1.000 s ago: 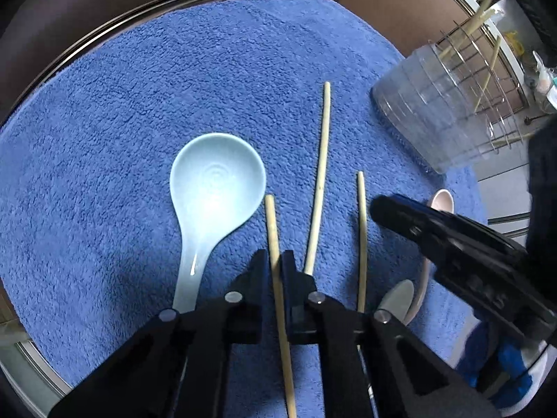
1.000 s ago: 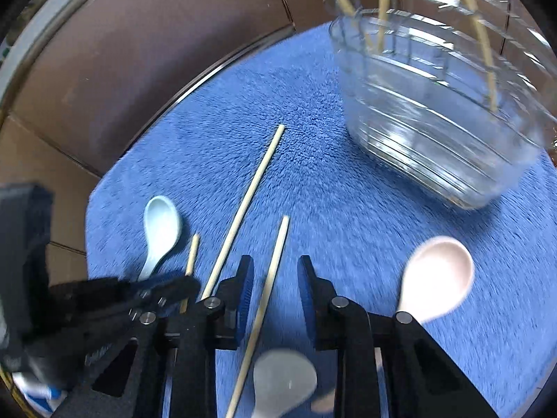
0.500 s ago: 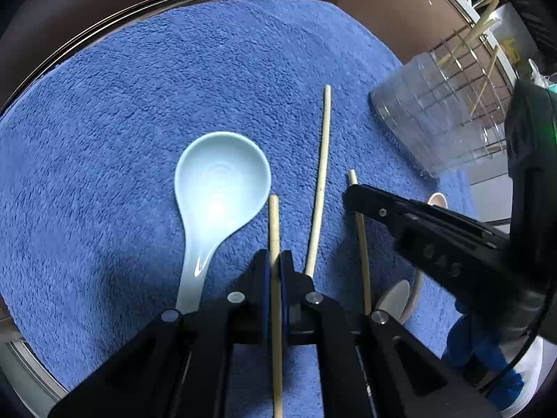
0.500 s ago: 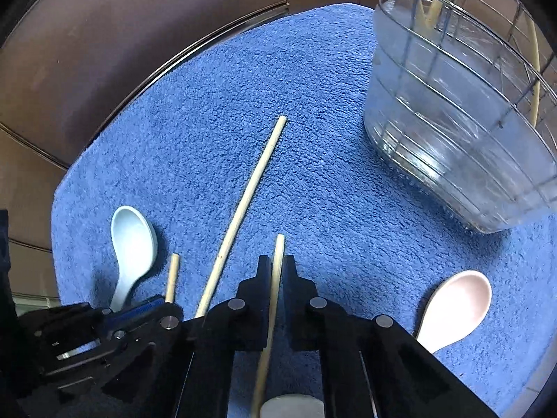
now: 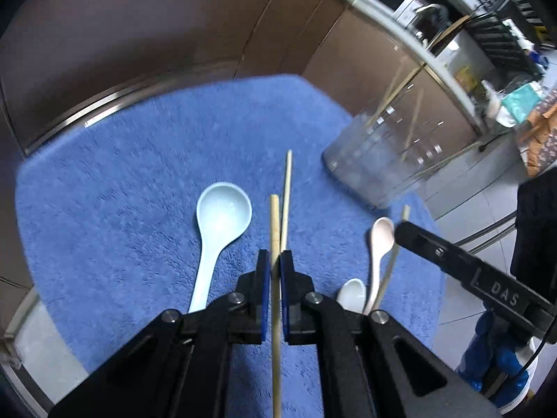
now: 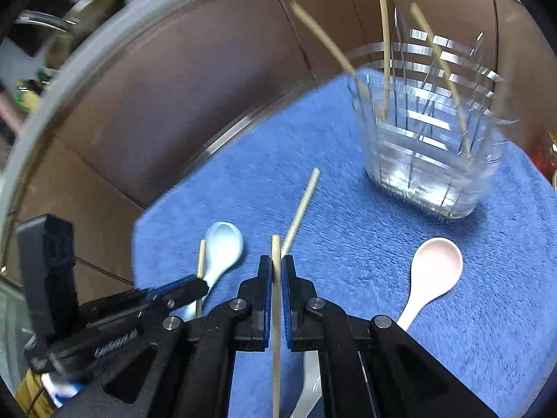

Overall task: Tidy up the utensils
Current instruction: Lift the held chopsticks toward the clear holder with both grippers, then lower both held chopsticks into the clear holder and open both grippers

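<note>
Jaws of my left gripper (image 5: 275, 271) and right gripper (image 6: 276, 273) each pinch a bamboo chopstick (image 5: 274, 230), bound for the clear holder (image 6: 428, 153) at one o'clock.

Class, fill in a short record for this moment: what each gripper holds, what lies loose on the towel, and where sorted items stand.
left gripper: shut on a chopstick
right gripper: shut on another chopstick
loose on blue towel: blue spoon, pink spoon, white spoon, one chopstick
clear holder: chopsticks stand inside
</note>
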A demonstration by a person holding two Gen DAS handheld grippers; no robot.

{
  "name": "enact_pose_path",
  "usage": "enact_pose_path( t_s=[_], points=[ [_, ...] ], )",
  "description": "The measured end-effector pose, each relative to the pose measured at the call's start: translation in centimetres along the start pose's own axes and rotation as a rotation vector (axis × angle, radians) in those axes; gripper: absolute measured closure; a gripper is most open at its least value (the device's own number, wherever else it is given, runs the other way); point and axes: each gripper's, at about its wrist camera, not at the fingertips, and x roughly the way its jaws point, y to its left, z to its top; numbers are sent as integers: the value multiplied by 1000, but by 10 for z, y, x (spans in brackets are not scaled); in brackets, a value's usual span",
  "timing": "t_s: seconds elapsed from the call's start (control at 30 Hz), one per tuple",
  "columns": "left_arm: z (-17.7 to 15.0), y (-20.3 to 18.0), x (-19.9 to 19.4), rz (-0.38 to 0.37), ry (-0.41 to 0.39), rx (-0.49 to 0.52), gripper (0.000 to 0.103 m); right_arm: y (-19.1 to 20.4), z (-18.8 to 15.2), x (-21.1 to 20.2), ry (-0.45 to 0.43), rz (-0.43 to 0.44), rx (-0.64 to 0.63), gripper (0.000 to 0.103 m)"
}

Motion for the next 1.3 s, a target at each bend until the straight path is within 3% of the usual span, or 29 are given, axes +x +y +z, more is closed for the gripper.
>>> enact_pose_path(
  t_s=[0.33,0.87,1.1,1.3],
  points=[
    [-22,-37,-76,-5,-223,74,98,-2,-34,-99,-198,8,7,97],
    [-65,-68,-151,-86,-409,135,98,20,-89,-197,-433,-122,-8,97],
    [-66,-73,-162,-65,-454,166,98,20,-87,-215,-509,-154,-21,97],
    [-34,-85,-160,-93,-475,157,98,13,-62,-223,-569,-162,-41,97]
  ],
)
